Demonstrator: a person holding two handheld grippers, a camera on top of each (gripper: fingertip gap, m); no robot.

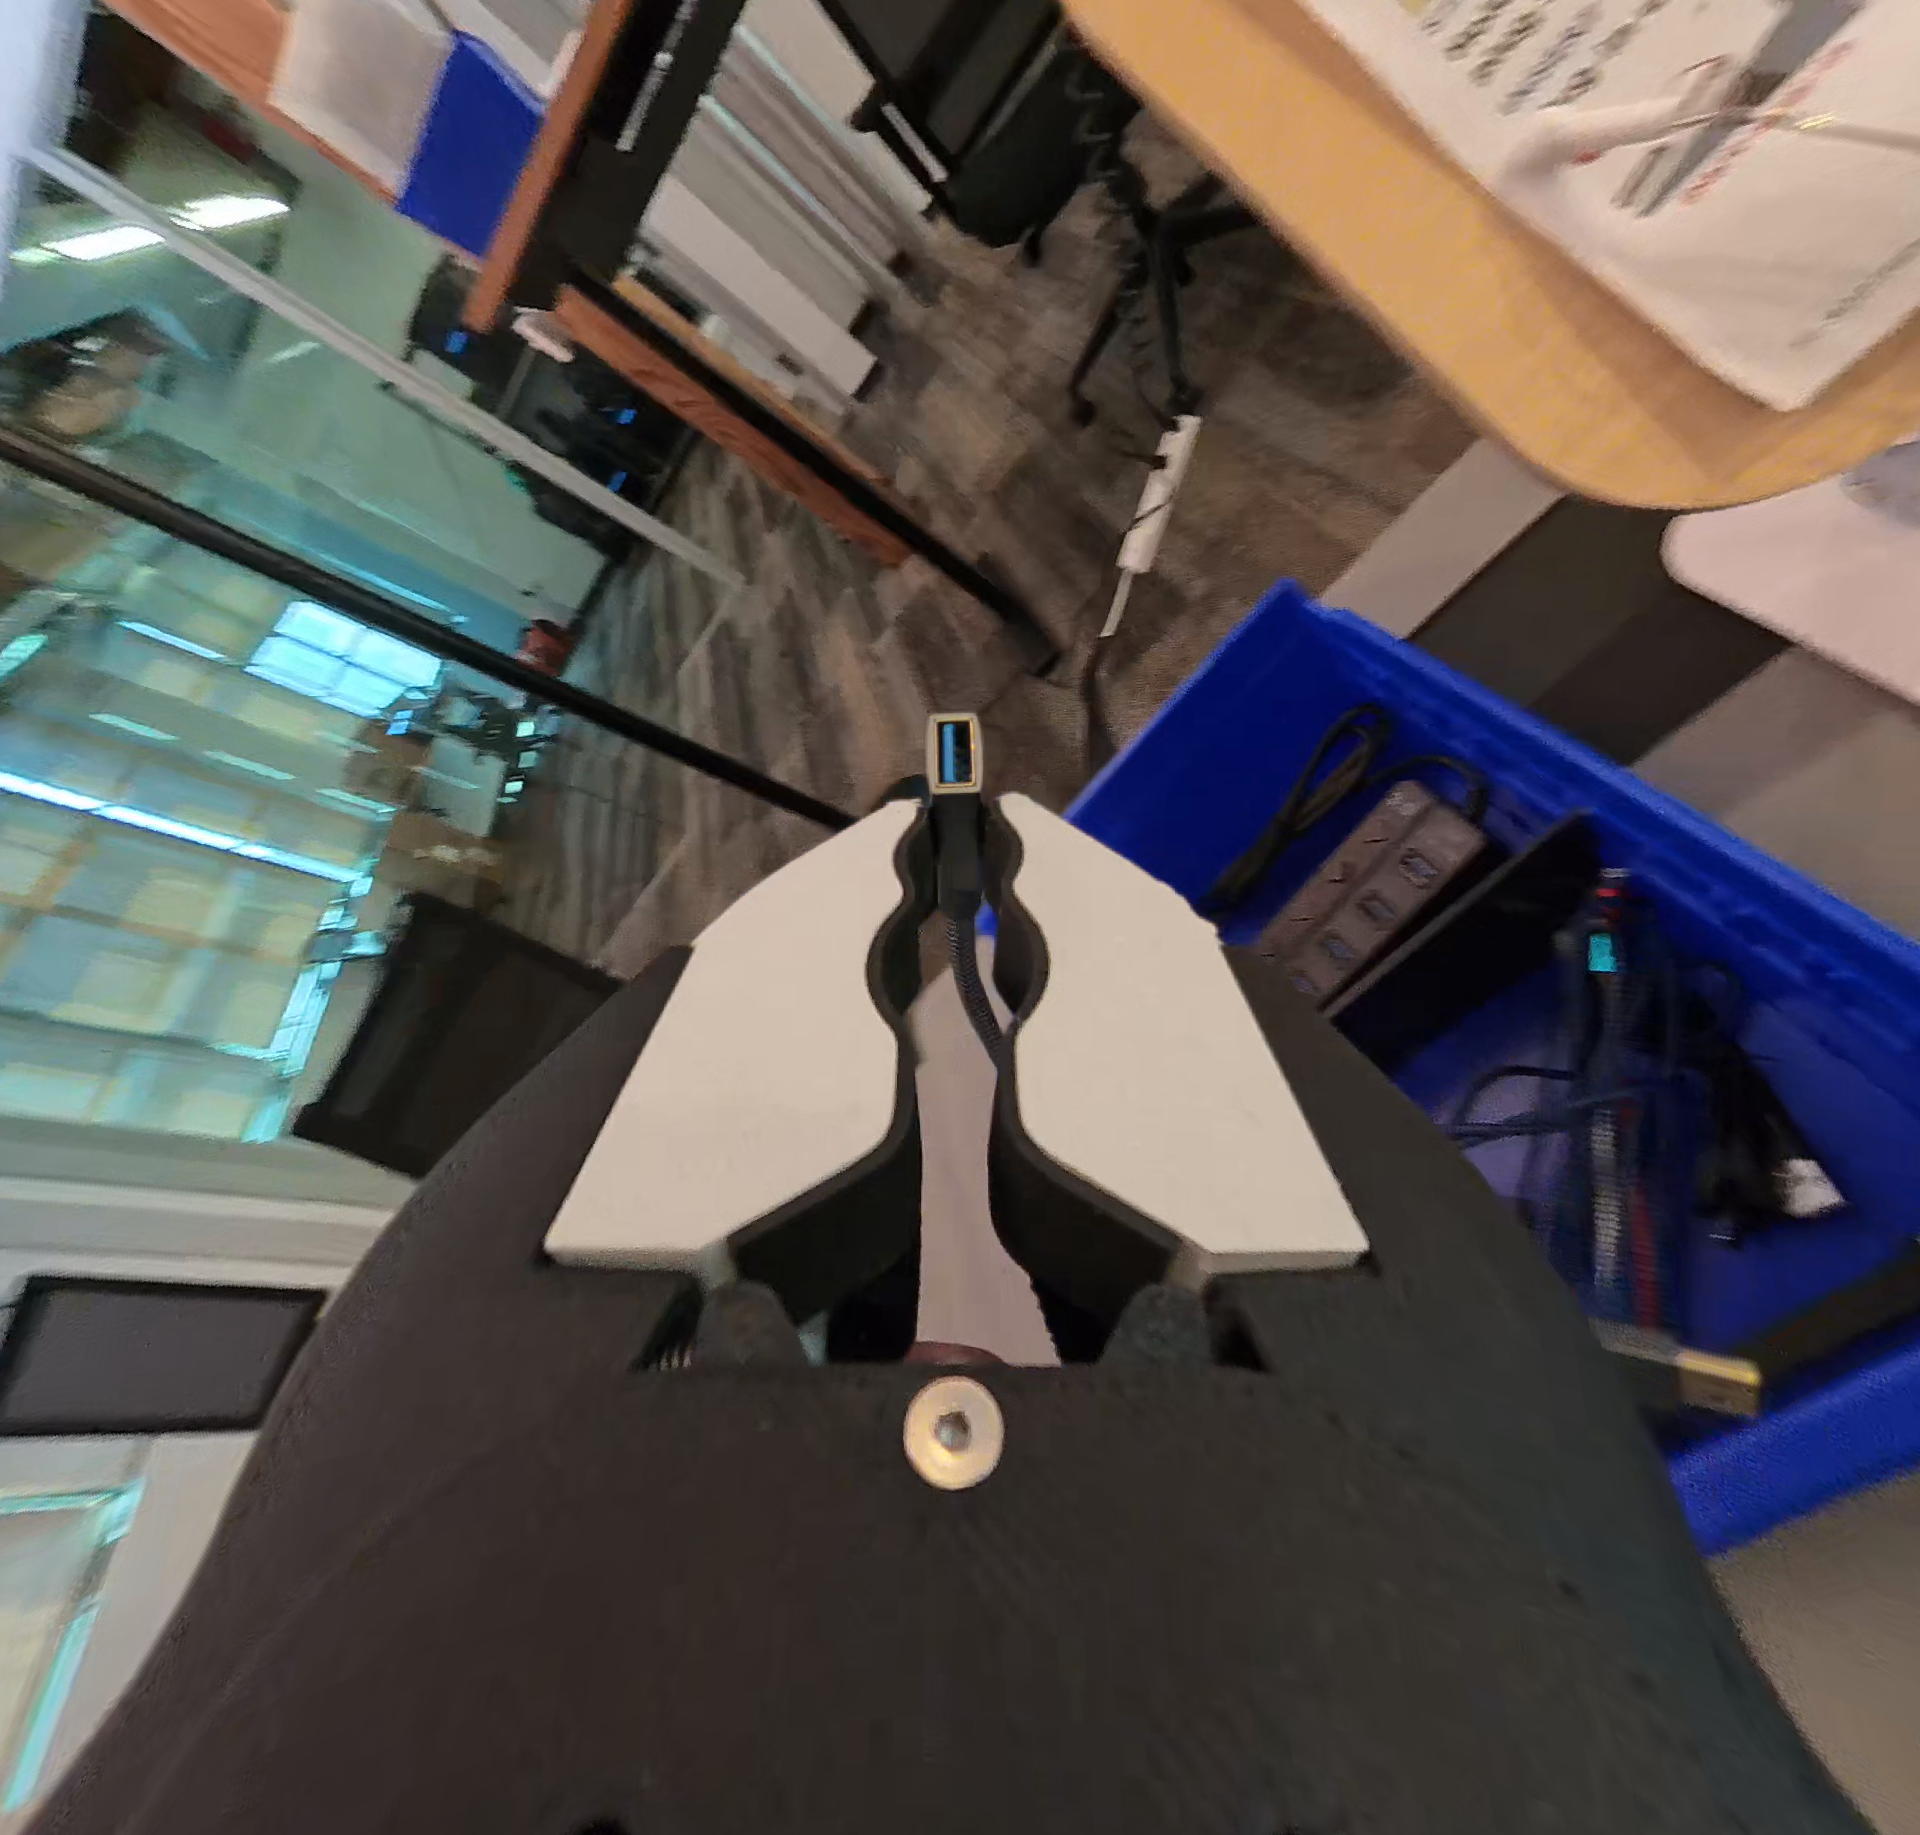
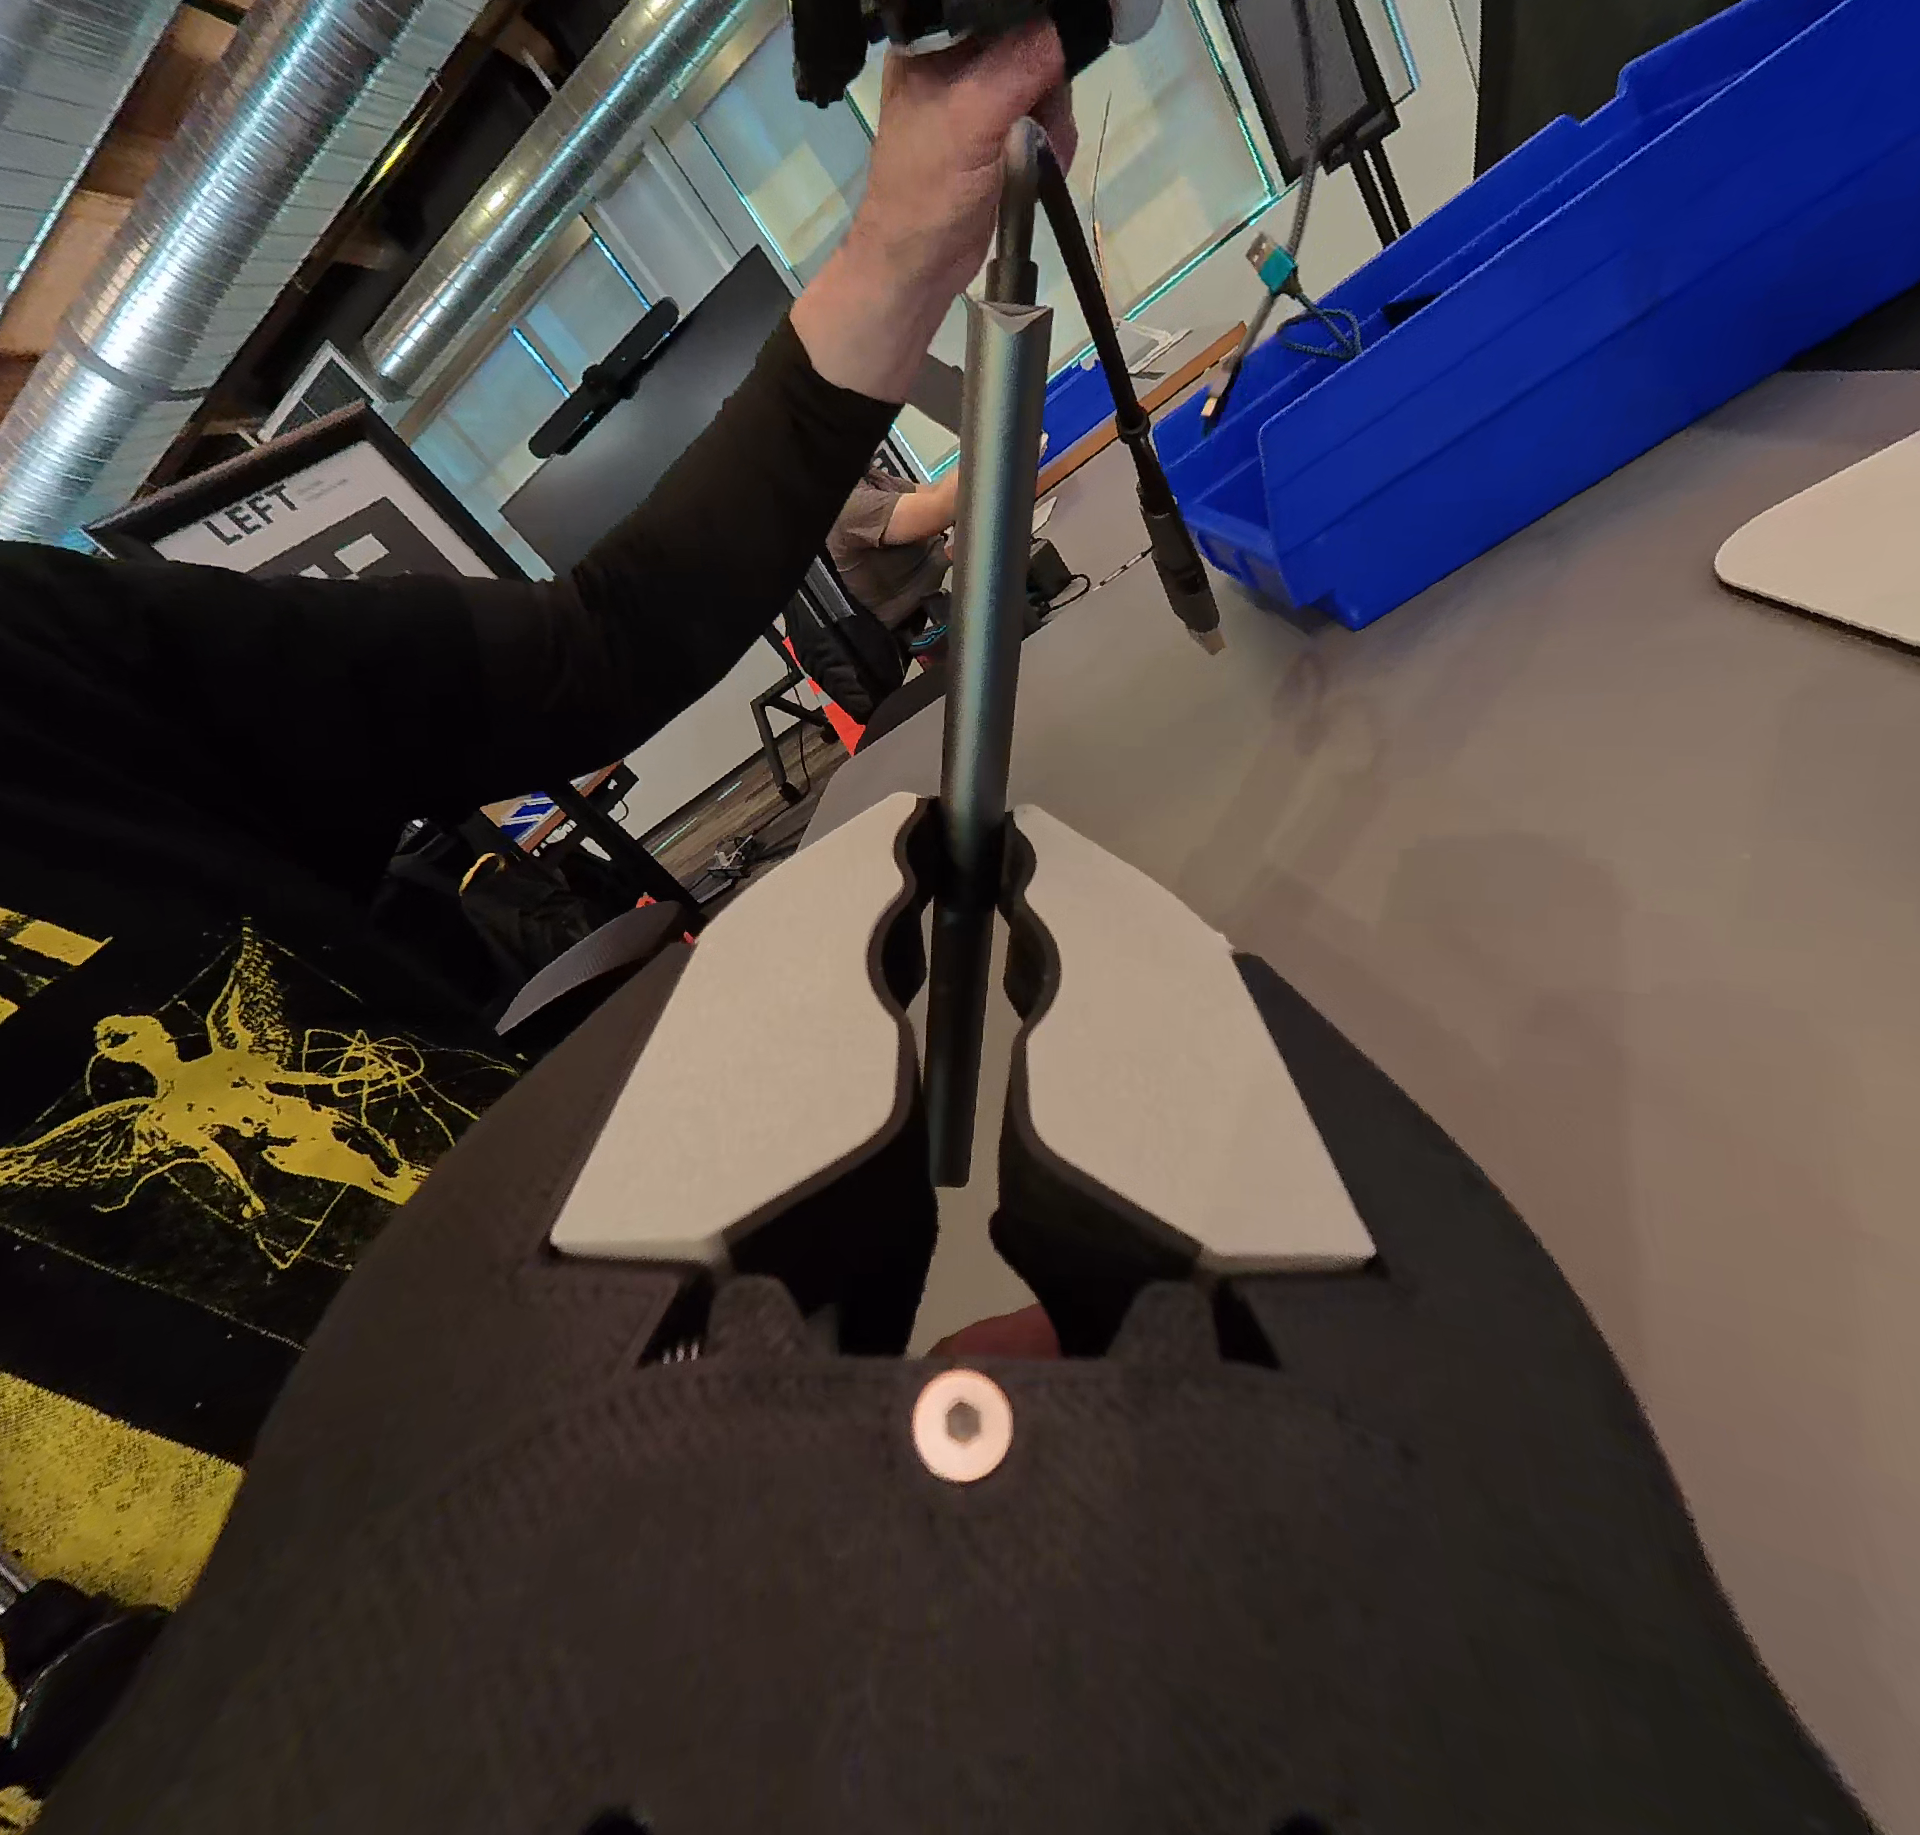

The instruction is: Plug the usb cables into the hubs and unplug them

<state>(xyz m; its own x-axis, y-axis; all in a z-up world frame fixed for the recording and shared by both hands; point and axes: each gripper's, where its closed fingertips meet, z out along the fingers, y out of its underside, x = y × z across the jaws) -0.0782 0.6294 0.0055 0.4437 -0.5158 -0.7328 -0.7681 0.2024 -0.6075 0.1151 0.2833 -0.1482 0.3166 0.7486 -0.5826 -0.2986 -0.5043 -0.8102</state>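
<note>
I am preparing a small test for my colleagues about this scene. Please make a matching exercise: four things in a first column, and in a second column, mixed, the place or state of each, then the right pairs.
Column one
1. USB connector with blue insert
2. slim dark grey hub
3. blue bin
4. white power strip

Column two
A. lying on the carpet floor
B. standing on the grey table
C. gripped at the tips of the left gripper
D. clamped edge-on in the right gripper

Pairs: 1-C, 2-D, 3-B, 4-A
</note>
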